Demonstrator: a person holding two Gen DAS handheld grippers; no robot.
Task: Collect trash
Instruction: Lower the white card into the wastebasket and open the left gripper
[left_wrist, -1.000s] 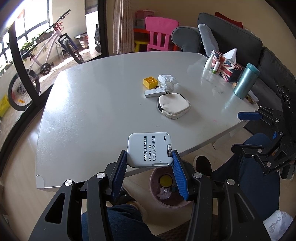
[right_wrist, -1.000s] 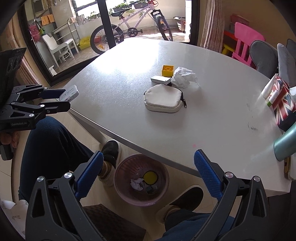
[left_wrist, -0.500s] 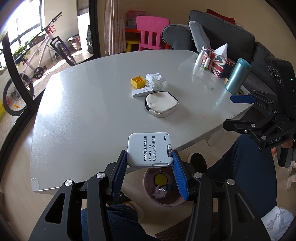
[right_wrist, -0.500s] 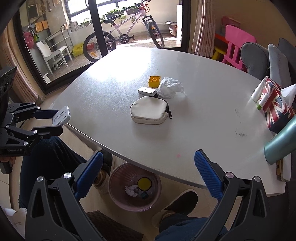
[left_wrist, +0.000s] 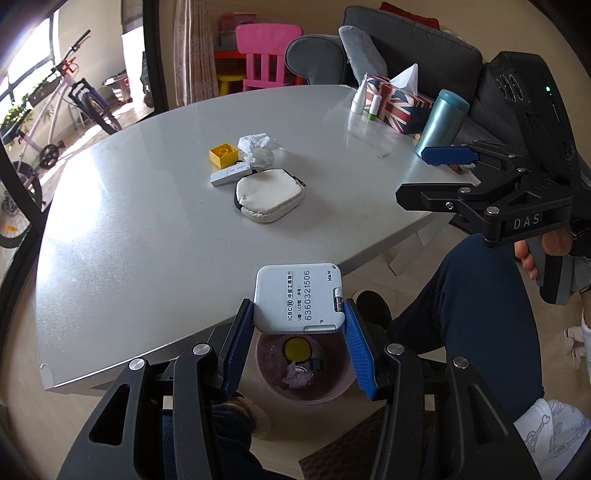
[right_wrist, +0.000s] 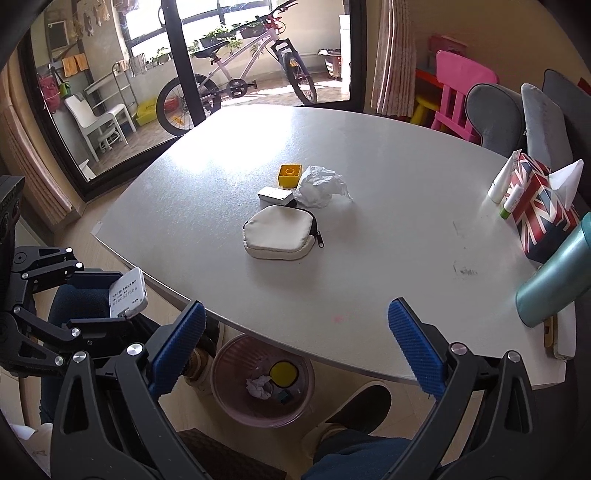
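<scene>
My left gripper (left_wrist: 298, 314) is shut on a flat white card-sized device (left_wrist: 298, 298) with printed numbers, and holds it off the table's near edge. A pink trash bin (left_wrist: 332, 391) stands on the floor right below it, with crumpled paper and a yellow disc inside. The device (right_wrist: 127, 297) also shows at the left of the right wrist view. My right gripper (right_wrist: 295, 310) is open and empty above the table edge and the bin (right_wrist: 221, 387). A crumpled white tissue (right_wrist: 319, 184) lies mid-table.
Beside the tissue lie a yellow block (right_wrist: 290, 175), a small white box (right_wrist: 275, 195) and a cream zip pouch (right_wrist: 280, 232). A flag-print tissue box (right_wrist: 535, 206) and a teal tumbler (right_wrist: 554, 280) stand at the right. The person's legs and shoes flank the bin.
The left gripper has carried the device sideways along the table edge, toward the right gripper. The right gripper has risen slightly. Neither grip has changed.
</scene>
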